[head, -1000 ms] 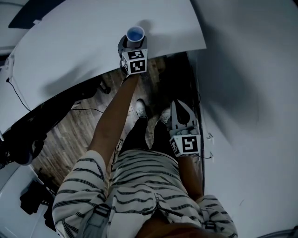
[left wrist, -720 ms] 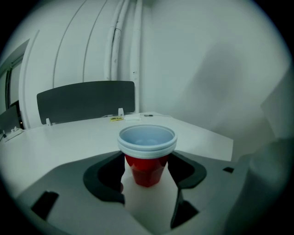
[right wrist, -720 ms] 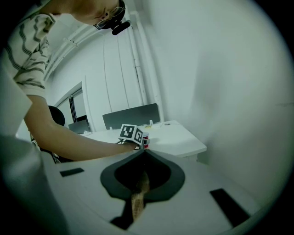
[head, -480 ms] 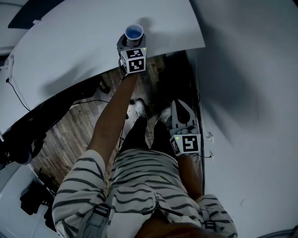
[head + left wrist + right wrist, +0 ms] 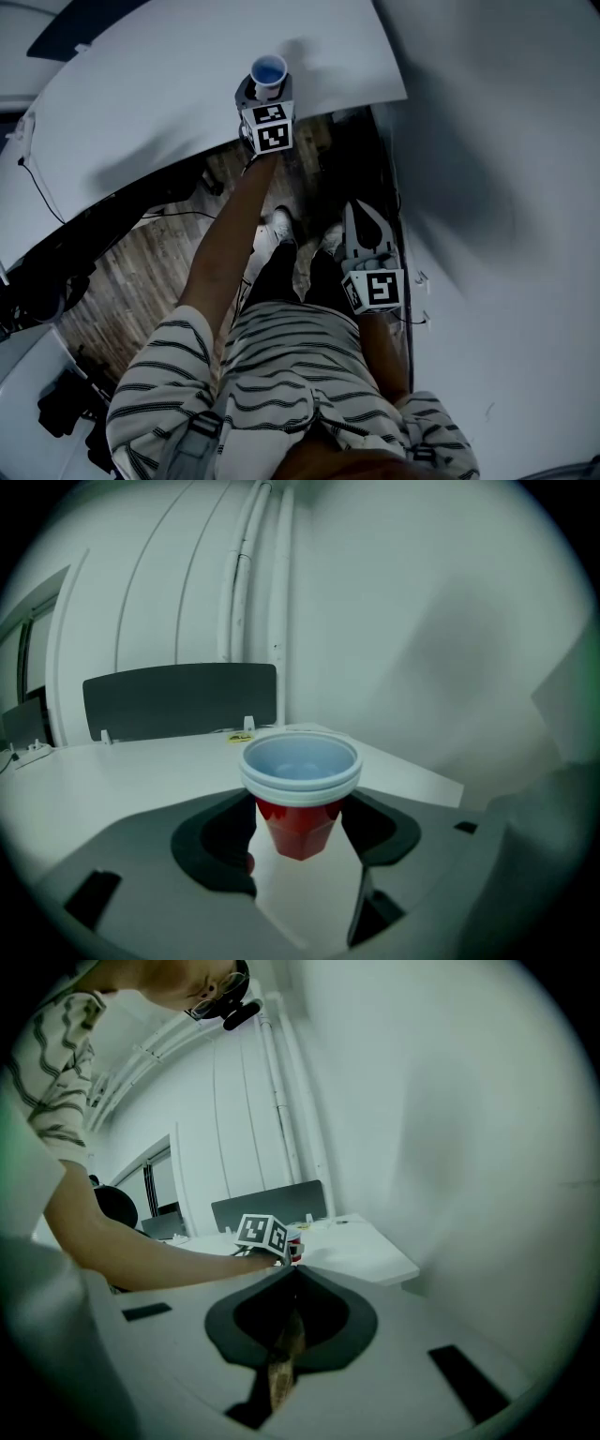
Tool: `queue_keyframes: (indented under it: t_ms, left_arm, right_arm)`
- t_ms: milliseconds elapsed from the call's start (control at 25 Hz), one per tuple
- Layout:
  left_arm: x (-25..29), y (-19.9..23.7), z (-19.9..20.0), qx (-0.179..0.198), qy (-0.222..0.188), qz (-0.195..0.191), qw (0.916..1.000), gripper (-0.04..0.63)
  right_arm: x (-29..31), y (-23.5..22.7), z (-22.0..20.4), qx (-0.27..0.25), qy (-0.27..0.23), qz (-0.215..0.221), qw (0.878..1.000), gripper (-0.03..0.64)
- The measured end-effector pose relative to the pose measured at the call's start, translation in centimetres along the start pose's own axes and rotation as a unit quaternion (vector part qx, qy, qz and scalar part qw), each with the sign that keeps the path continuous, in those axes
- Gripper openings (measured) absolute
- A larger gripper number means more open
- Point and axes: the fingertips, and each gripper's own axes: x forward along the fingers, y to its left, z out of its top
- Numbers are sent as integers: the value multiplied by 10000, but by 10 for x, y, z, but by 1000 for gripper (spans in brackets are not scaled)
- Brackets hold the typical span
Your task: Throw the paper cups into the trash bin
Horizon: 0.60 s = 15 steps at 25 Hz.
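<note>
Left pads (image 5: 220,846) are being pressed against the two flanks of the paper cup (image 5: 301,771) — red wall, white rolled rim, pale inside. The rim looks doubled, which suggests a nested pair (not certain). The hold is being taken on the wall below the rim, presumably so the lip blocks any slip downward and the thin wall is not crushed.

The left gripper (image 5: 266,92) is being reached out at arm's length over the near edge of the white table (image 5: 141,103). The cup is being held upright there; whether its base is touching the tabletop cannot be told.

The right gripper (image 5: 286,1335) is being carried low beside the leg, over the wood floor (image 5: 141,272), jaws brought fully together on nothing — judged idle and out of the way.

No trash bin is being shown in any view.
</note>
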Motion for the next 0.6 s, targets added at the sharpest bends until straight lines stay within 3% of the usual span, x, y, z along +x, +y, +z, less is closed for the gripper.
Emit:
queue_keyframes:
  t_ms: [600]
  left_arm:
    - [-65,-21,41,2,-342,-80,9994,302]
  right_arm:
    - [-24,-1,25,-95,-339,126,9993,11]
